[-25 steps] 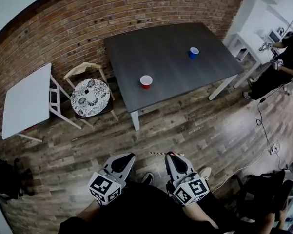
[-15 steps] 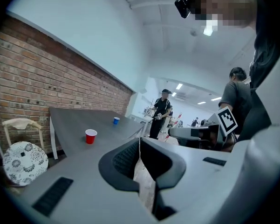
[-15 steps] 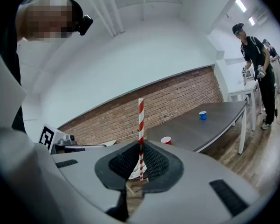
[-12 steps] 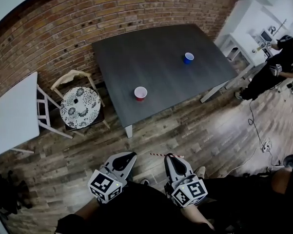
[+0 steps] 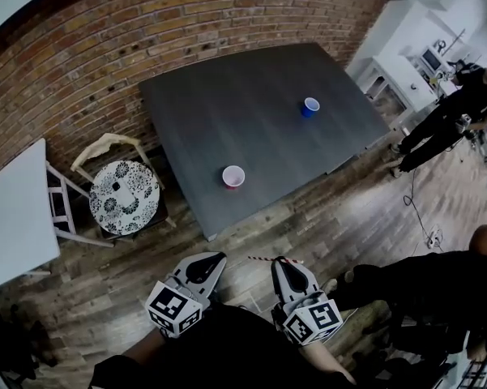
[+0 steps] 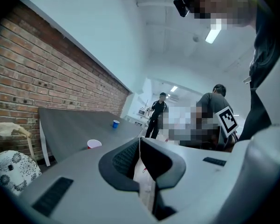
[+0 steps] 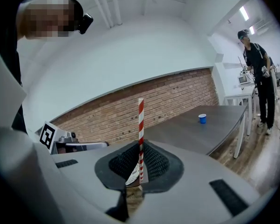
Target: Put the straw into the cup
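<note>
The table (image 5: 251, 112) is well apart from me across the floor (image 5: 324, 209). It carries two cups. The red cup (image 5: 232, 176) sits just in from the near edge, toward the near left corner. The blue cup (image 5: 310, 106) is farther in, toward the right-hand corner.

My left tongs (image 6: 139, 143) are closed tip to tip with nothing between them. My right tongs (image 7: 140, 171) are clenched on the straw (image 7: 140, 125), so it is off the table and not yet at either cup.

The straw is red-and-white striped. I judge it to be paper: almost weightless, stiff along its length, but easy to crush or kink if I squeeze hard. The pads grip it toward one end, and the long part sticks out crosswise toward my left tongs. I think that is the right hold, with plenty of free length to drop over a rim. A light cup like these could tip if the straw knocks the rim sideways.

No brand or writing is readable — the cups look plain, and the only print is the black-and-white square markers (image 5: 172, 308) on my tongs.
</note>
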Demonstrator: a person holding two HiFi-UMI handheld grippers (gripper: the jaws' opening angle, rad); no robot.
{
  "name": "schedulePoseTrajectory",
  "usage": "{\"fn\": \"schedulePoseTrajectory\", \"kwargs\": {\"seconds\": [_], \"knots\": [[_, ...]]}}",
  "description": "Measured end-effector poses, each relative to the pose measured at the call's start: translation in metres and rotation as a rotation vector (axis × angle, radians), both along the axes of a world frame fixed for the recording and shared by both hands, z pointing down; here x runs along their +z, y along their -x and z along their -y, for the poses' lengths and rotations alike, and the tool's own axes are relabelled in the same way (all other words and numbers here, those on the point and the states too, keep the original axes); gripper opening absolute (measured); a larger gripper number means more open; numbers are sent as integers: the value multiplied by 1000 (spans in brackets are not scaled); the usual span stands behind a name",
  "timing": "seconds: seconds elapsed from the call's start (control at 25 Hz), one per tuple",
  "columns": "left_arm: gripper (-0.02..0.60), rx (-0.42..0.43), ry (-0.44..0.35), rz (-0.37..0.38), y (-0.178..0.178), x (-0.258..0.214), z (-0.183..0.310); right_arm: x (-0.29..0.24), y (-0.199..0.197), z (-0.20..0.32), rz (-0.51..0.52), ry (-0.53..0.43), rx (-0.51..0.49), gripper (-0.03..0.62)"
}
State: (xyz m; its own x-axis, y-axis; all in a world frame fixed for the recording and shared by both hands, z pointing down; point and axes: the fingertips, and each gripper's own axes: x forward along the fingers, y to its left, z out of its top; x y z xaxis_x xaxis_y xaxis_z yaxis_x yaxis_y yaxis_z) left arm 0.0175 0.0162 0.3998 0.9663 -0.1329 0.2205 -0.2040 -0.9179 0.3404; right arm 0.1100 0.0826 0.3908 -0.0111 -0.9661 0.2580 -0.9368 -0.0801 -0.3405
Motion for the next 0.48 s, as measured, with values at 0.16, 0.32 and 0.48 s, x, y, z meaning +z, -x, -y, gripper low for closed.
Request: {"fn": "schedulePoseTrajectory", "kwargs": {"seconds": [0.16, 0.32, 0.48], "knots": [[23, 15, 10, -10, 0, 0, 30, -4, -1, 27, -13, 12, 25, 49], [23, 32, 6, -23, -3, 0, 52, -5, -4, 45, -22, 10, 53, 51], [23, 47, 8, -26, -6, 0, 73, -6, -11, 60, -18, 13, 89, 51]]}}
